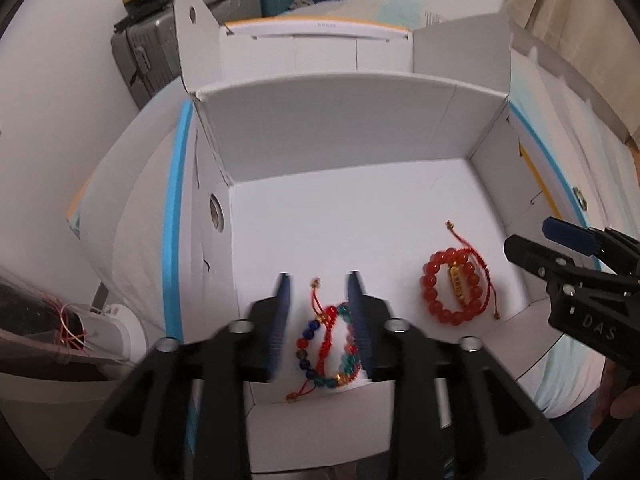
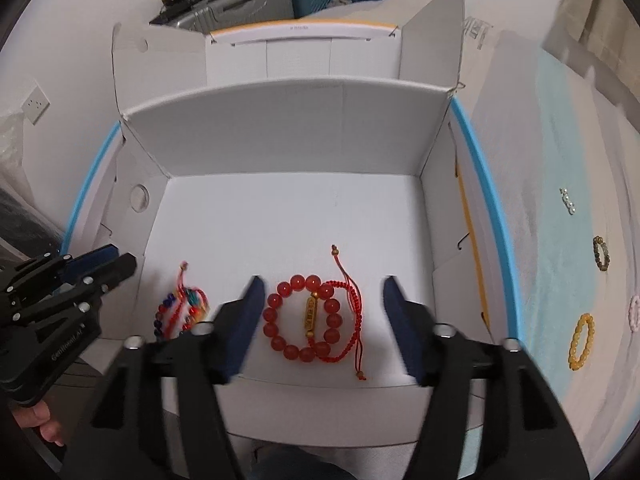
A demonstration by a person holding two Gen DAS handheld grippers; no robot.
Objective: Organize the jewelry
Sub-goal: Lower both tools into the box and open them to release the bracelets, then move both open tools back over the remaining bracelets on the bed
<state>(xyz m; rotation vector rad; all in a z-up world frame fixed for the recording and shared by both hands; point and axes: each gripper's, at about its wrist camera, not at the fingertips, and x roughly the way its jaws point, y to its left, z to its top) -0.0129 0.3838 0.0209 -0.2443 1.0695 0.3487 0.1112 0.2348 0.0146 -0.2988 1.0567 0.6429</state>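
A white cardboard box (image 1: pixel 340 152) (image 2: pixel 280 136) stands open on the bed. Two bracelets lie on its floor near the front wall. A multicoloured bead bracelet (image 1: pixel 330 354) (image 2: pixel 182 310) with red cord lies at the left. A red bead bracelet (image 1: pixel 456 286) (image 2: pixel 310 316) with a gold charm lies to its right. My left gripper (image 1: pixel 320 288) (image 2: pixel 116 264) is open and hovers over the multicoloured bracelet, its fingers either side of it. My right gripper (image 2: pixel 324 284) (image 1: pixel 532 240) is open wide above the red bracelet.
Several bracelets lie on the pale blue bedding right of the box: a yellow one (image 2: pixel 582 340), a dark one (image 2: pixel 601 253), a clear one (image 2: pixel 568 200) and a pink one (image 2: pixel 634 312). Grey suitcases (image 1: pixel 148 52) stand behind the box. The box flaps stand upright.
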